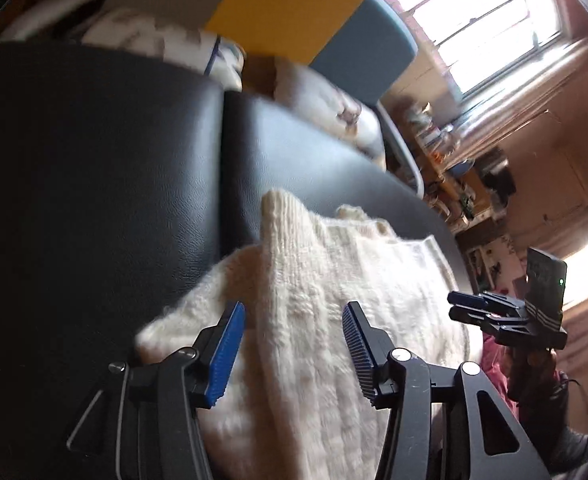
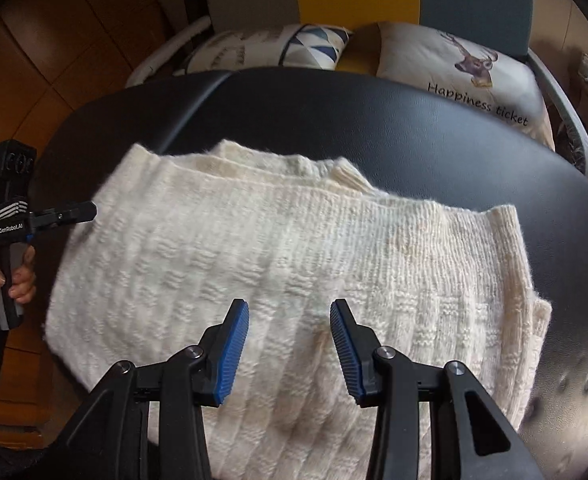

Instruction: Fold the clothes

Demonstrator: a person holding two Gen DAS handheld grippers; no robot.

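Observation:
A cream knitted sweater lies folded on a black padded table. It also shows in the left wrist view, on the same table. My left gripper is open and empty, held over the sweater's near left part. It shows from the side in the right wrist view, at the sweater's left edge. My right gripper is open and empty above the sweater's near middle. It shows in the left wrist view, off the sweater's right side, with its fingers close together.
Two printed cushions lie on a chair behind the table, with a yellow and blue backrest. A bright window and a cluttered shelf are to the right. Wooden floor is at the left.

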